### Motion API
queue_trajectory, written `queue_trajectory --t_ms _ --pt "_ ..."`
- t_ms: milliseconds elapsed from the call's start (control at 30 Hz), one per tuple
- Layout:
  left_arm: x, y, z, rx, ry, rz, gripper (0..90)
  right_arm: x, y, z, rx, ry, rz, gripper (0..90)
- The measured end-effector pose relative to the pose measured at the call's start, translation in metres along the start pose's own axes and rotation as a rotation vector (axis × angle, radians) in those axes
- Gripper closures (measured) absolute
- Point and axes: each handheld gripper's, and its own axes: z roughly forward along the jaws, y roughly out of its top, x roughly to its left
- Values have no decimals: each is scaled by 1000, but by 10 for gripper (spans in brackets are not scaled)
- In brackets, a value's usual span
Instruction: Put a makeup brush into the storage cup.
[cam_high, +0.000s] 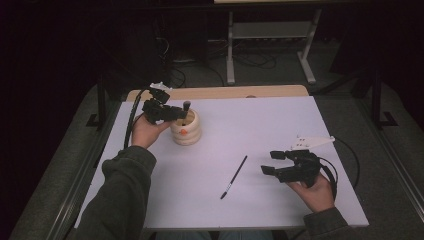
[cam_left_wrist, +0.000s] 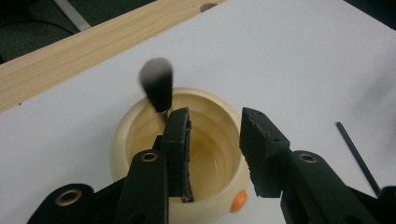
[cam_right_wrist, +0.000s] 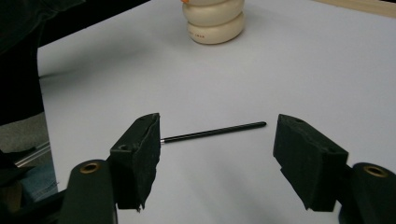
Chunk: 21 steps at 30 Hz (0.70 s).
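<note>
A cream ribbed cup (cam_high: 186, 129) with an orange dot stands at the back left of the white table top (cam_high: 280, 125). A black-bristled brush (cam_high: 186, 105) stands in it, bristles up. My left gripper (cam_high: 181, 116) hovers over the cup's mouth. In the left gripper view its jaws (cam_left_wrist: 215, 140) are apart over the cup (cam_left_wrist: 126, 135) with nothing between them, and the brush (cam_left_wrist: 158, 84) rises just behind the left jaw. A thin black brush (cam_high: 234, 176) lies flat mid-table. My right gripper (cam_high: 268, 162) is open to its right, and its jaws (cam_right_wrist: 219, 119) frame the thin brush (cam_right_wrist: 215, 131) without touching it.
A bare wooden strip (cam_high: 220, 92) runs along the table's far edge. Beyond it a white metal stand (cam_high: 270, 35) and cables sit on the dark floor. The person's left sleeve (cam_high: 122, 200) lies over the table's near left corner. The cup (cam_right_wrist: 215, 23) shows far off in the right gripper view.
</note>
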Motion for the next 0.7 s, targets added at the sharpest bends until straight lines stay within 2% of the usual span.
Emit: queue_trajectory --t_ms 133,500,700 --pt "-4 -2 -5 -7 -10 8 620 0 -1 1 16 -10 -7 301" --pt "-11 -10 -13 -10 -17 16 544 -4 -2 -2 -5 -32 13 300" --pt "-12 -17 -16 -14 -38 13 536 -4 -3 1 16 -52 6 294"
